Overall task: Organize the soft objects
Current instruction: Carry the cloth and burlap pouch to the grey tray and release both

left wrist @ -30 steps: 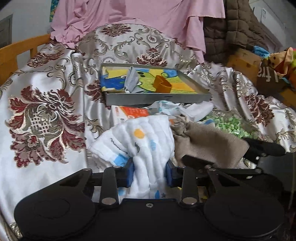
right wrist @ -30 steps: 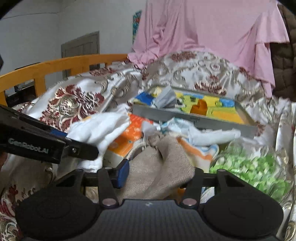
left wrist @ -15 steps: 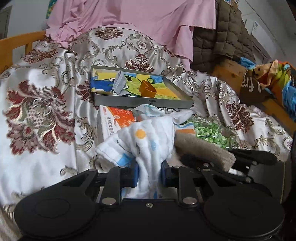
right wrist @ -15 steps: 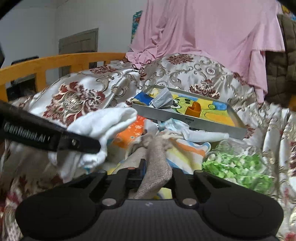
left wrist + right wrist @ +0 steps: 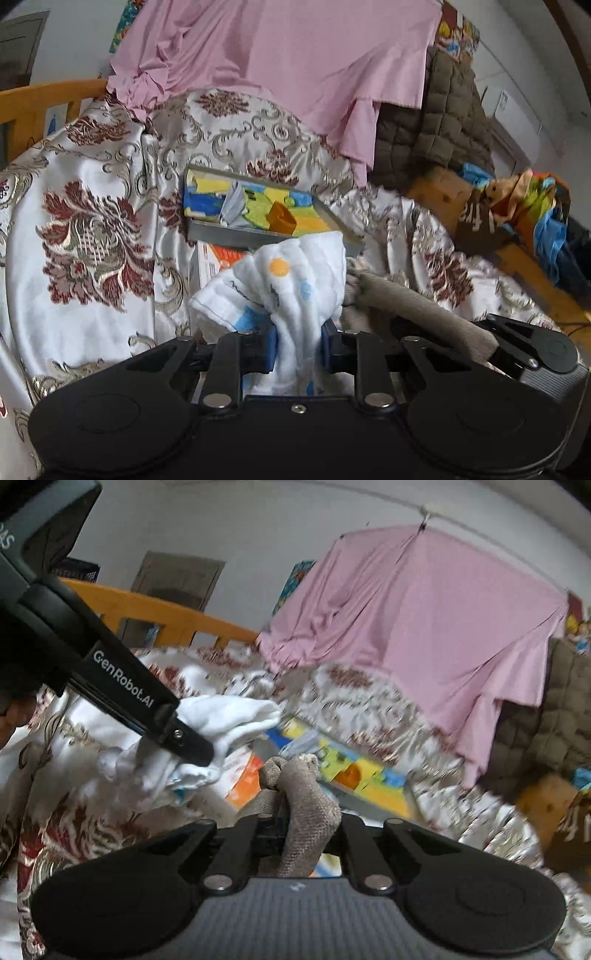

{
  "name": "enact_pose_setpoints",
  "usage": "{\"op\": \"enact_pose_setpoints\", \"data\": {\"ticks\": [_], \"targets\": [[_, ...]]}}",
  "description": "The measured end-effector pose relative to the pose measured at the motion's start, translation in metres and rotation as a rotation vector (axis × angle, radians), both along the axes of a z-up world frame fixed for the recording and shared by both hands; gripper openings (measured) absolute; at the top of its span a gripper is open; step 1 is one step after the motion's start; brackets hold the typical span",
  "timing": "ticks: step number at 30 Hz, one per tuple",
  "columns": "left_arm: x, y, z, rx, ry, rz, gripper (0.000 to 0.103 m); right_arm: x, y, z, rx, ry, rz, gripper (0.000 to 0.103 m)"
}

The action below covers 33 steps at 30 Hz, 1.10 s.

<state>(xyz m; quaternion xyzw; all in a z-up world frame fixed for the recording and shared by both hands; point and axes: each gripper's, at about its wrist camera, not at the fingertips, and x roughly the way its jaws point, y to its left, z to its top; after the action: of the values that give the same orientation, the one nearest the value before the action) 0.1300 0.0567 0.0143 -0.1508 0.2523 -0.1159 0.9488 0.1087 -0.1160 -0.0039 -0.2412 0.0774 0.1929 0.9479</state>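
My left gripper (image 5: 298, 341) is shut on a white cloth (image 5: 295, 280) with orange and blue dots, bunched between its blue pads and lifted off the bed. My right gripper (image 5: 295, 827) is shut on a taupe knitted cloth (image 5: 306, 797), which hangs up out of the jaws. In the right wrist view the left gripper's finger (image 5: 184, 738) crosses from the upper left with the white cloth (image 5: 229, 716) in it. The taupe cloth (image 5: 413, 306) lies just right of the white one. Behind both stands a grey tray (image 5: 258, 232) holding a grey cloth (image 5: 234, 205) and an orange piece (image 5: 280, 219).
A floral satin bedspread (image 5: 92, 229) covers the bed. An orange-and-white box (image 5: 218, 258) lies in front of the tray. A pink sheet (image 5: 280, 66) and a brown quilted coat (image 5: 436, 129) hang behind. A wooden rail (image 5: 44, 99) runs at left; colourful clothes (image 5: 528, 206) pile at right.
The right gripper closed on the taupe cloth and lifted it, rolling as it rose. The left gripper tightened on the white cloth and raised it too.
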Motion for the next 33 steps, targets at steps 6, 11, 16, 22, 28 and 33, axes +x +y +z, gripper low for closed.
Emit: {"op": "enact_pose_setpoints", "data": {"ticks": [6, 11, 16, 22, 28, 33], "targets": [[0.029, 0.01, 0.019, -0.041, -0.001, 0.036, 0.024, 0.026, -0.009, 0.027, 0.045, -0.004, -0.026, 0.007], [0.076, 0.018, 0.035, -0.029, -0.035, 0.047, 0.025, 0.076, -0.012, 0.046, 0.044, 0.015, -0.019, 0.007], [0.147, 0.025, 0.047, -0.017, -0.073, 0.037, 0.025, 0.147, -0.015, 0.068, 0.126, 0.073, -0.023, 0.007], [0.258, 0.029, 0.051, 0.008, -0.101, 0.038, 0.025, 0.255, -0.001, 0.08, 0.161, 0.108, -0.005, 0.007], [0.354, 0.026, 0.034, 0.043, -0.076, 0.033, 0.025, 0.351, 0.013, 0.065, 0.206, 0.176, -0.022, 0.007], [0.408, 0.031, 0.004, 0.063, 0.017, 0.028, 0.025, 0.403, 0.016, 0.045, 0.231, 0.271, -0.073, 0.007]]}}
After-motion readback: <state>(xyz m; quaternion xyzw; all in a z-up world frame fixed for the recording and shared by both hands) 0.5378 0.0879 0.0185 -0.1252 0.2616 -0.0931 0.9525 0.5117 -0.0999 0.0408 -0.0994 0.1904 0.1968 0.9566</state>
